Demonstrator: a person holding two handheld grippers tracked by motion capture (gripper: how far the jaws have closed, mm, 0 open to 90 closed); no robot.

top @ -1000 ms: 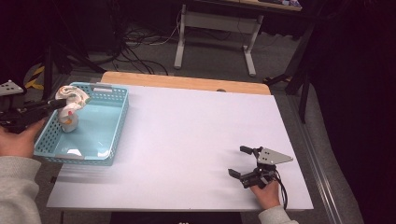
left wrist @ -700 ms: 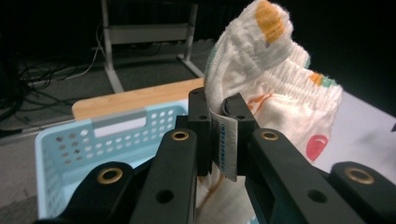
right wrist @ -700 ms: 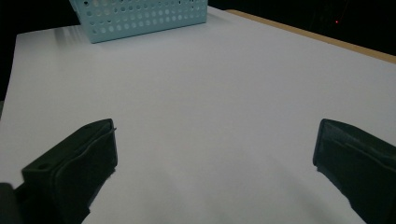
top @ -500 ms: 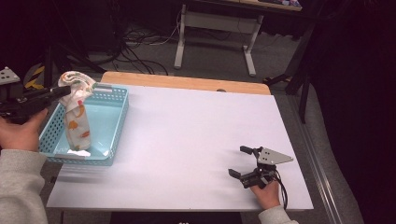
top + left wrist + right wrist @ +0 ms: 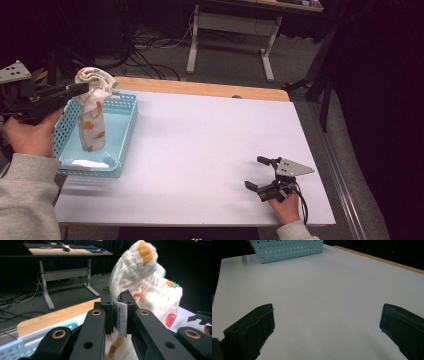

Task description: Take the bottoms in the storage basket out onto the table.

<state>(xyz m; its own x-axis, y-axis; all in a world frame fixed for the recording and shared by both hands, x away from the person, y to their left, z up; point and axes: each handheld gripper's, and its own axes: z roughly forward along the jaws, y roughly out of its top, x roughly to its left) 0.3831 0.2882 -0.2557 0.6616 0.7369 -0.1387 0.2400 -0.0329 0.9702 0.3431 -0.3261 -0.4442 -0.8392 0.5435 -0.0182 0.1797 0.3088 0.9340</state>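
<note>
Nearest the person, the grey knit sleeves (image 5: 22, 200) enter from the bottom edge of the high view. The right gripper (image 5: 260, 174) rests low over the near right part of the table, black angular body, grey three-cornered plate on top, cable trailing back past the hand. Its jaws are spread wide with nothing between them; the right gripper view looks between the two matte black jaws onto bare white surface.

Table (image 5: 210, 150): smooth white sheet, flat, matte, over a light wood top whose far edge shows as a tan strip.

Left side: light blue plastic basket (image 5: 125, 130), rectangular, walls perforated with rows of small round holes, sitting on the white sheet at its left margin. A flat white patch lies on the basket floor at the near end; cannot tell what it is.

Left gripper (image 5: 85, 89) is held above the basket's far end. Jaws clenched on a soft cloth item (image 5: 92, 115): white terry-like fabric, ribbed gathered band, orange, red and green spots. The cloth hangs down long and narrow from the jaws, its lower end inside the basket. In the left gripper view the cloth (image 5: 147, 282) bunches above the closed jaws, loops fuzzy.

Beyond: dark room, grey floor, tangled black cables, a desk with pale metal legs (image 5: 232, 45).
</note>
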